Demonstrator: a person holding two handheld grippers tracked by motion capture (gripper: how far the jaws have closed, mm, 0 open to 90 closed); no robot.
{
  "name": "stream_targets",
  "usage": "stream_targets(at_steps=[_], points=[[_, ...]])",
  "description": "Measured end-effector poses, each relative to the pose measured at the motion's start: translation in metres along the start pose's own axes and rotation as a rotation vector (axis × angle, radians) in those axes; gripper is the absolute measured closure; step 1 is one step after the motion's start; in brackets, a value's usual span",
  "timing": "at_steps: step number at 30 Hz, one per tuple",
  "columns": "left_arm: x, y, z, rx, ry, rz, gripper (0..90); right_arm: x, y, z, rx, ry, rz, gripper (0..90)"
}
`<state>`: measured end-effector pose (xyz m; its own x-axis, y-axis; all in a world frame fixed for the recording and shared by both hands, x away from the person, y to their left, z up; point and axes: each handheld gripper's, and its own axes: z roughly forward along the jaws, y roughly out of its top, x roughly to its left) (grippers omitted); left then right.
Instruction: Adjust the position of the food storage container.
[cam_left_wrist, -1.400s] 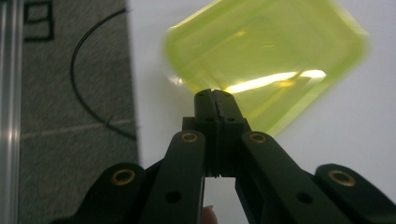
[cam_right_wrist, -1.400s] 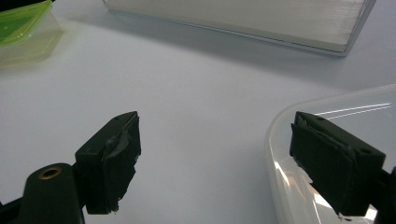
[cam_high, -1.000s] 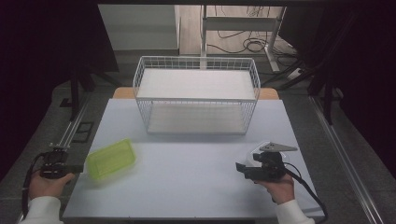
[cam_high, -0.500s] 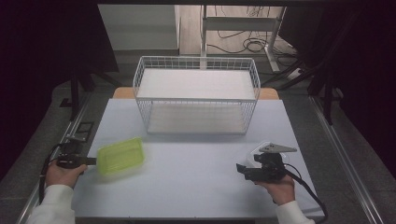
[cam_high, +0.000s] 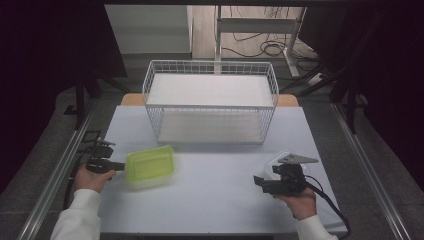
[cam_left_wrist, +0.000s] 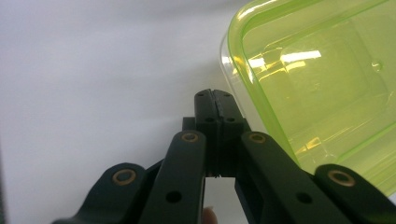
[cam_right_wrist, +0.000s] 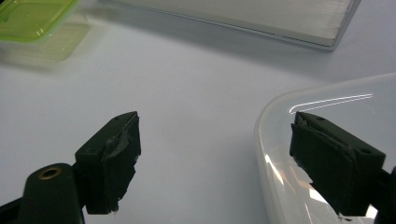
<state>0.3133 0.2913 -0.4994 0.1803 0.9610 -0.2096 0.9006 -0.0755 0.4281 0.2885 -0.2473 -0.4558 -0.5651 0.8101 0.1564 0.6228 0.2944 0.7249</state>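
Observation:
A clear box with a lime-green lid (cam_high: 150, 165) lies on the white table (cam_high: 215, 205) at the left. My left gripper (cam_high: 120, 165) is level with it, shut, its tips at the box's left corner. In the left gripper view the jaws (cam_left_wrist: 215, 95) are pressed together with nothing visible between them, and the green lid (cam_left_wrist: 317, 84) lies just to their right. My right gripper (cam_high: 262, 182) rests at the right, open. A clear tub (cam_right_wrist: 327, 102) lies under its right jaw; the gap of the right gripper (cam_right_wrist: 215, 126) is over bare table.
A white wire basket (cam_high: 210, 106) with a white board on its floor stands at the back centre. The green-lidded box (cam_right_wrist: 32, 18) and the basket's board (cam_right_wrist: 243, 14) are far off in the right gripper view. Dark floor and rails flank the table.
My left gripper has slid to the right and the green-lidded box has moved right with it, toward the table's middle. The right gripper has stayed where it was.

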Motion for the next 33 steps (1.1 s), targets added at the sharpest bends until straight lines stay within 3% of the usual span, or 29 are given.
stream_targets(at_steps=[6, 9, 12, 13, 23, 24, 25, 26, 33], points=[[-0.02, 0.007, 0.007, -0.008, -0.031, 0.024, 89.7, 0.0, 0.0, 0.001, 0.004, -0.005, -0.001, 16.4], [-0.04, 0.013, 0.015, -0.019, -0.069, 0.057, 89.7, 0.0, 0.0, 0.001, 0.006, -0.009, 0.004, 16.4], [-0.049, 0.016, 0.018, -0.024, -0.081, 0.068, 89.7, 0.001, -0.001, 0.001, 0.01, -0.012, 0.007, 16.4], [-0.06, 0.02, 0.023, -0.021, -0.094, 0.083, 89.7, 0.001, -0.001, 0.001, 0.011, -0.011, 0.008, 16.4], [-0.094, 0.027, 0.04, -0.028, -0.16, 0.094, 89.7, 0.0, -0.001, 0.0, 0.011, -0.016, -0.001, 16.4], [-0.103, 0.03, 0.042, -0.03, -0.171, 0.097, 89.7, 0.001, -0.001, 0.0, 0.009, -0.016, 0.001, 16.4], [-0.103, 0.03, 0.042, -0.03, -0.171, 0.097, 89.7, 0.001, -0.001, 0.0, 0.009, -0.016, 0.001, 16.4], [-0.114, 0.032, 0.045, -0.037, -0.185, 0.099, 89.7, 0.001, -0.001, 0.0, 0.012, -0.015, 0.003, 16.4], [-0.133, 0.036, 0.055, -0.02, -0.227, 0.116, 89.6, 0.001, -0.001, 0.001, 0.014, -0.015, 0.001, 16.4]])
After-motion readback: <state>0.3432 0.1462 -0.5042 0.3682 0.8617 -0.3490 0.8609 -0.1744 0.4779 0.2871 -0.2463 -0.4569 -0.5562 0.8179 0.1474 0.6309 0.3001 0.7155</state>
